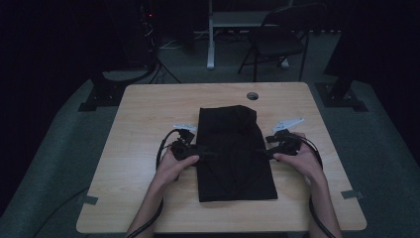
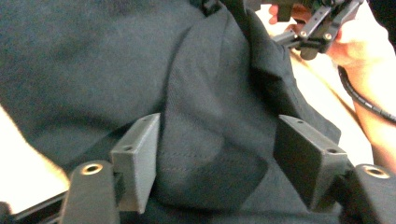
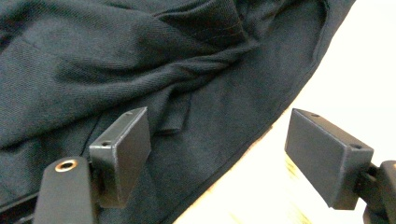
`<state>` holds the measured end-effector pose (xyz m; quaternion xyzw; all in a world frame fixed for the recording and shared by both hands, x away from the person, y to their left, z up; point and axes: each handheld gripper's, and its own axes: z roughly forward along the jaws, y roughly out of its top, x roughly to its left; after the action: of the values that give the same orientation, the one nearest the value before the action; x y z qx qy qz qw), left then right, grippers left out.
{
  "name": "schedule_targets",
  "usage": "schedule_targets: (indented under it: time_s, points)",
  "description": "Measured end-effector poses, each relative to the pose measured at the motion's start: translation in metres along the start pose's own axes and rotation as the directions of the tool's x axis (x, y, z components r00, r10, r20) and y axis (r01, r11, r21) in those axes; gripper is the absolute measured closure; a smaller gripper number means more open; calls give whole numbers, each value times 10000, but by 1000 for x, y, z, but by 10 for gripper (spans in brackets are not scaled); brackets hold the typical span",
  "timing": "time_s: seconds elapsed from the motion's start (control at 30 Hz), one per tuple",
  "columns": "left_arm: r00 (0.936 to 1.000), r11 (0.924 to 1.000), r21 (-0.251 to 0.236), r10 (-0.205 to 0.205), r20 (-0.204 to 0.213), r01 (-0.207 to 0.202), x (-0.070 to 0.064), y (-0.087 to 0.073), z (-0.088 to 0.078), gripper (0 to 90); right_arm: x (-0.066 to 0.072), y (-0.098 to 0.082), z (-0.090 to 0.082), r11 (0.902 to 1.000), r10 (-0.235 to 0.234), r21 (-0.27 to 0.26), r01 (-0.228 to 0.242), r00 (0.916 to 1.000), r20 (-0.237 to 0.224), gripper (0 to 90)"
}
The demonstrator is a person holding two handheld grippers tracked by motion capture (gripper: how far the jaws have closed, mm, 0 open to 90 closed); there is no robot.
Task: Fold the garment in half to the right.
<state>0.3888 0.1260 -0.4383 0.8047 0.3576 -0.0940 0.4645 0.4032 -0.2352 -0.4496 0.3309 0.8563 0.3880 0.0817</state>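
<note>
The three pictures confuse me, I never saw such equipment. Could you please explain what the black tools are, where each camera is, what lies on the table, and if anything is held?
There is no robot here. A person holds a two-jaw tool in each hand: the left gripper and the right gripper.

The high view comes from a fixed camera above the table. The two gripper views come from small cameras that ride on the tools, so you see each tool's own black jaws rising from the bottom.

On the table lies a folded black cloth, and a chair stands behind.

Nothing is gripped. The left jaws stand apart over a fold of the cloth, without pinching it. The right jaws stand apart at the cloth's edge, half over bare wood.
</note>
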Motion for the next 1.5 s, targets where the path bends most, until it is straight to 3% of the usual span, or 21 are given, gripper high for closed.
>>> schedule_targets:
  time_s: [0.2,0.3,0.67,1.1,1.2,1.5]
  points:
    - [9996,9997,62,234,178,-235,-1,-9,-7,388,0,0,1,10000,-43,25,43,10000,3,217]
    - [9996,9997,34,231,186,-231,-1,-12,-10,431,0,0,1,10000,-51,32,51,10000,6,216]
    - [9994,10000,52,-2,342,0,3,-23,-12,460,1,0,1,10000,-65,22,65,10000,19,217]
    - [9995,9998,160,-142,293,137,0,-25,-16,706,1,0,1,10000,-82,37,82,10000,16,216]
    - [10000,9998,209,19,-40,-19,-4,-24,-15,818,1,0,1,10000,-77,27,77,10000,16,216]
    - [9997,9997,71,222,37,-222,-9,-21,-17,838,0,0,1,10000,-29,40,29,10000,15,217]
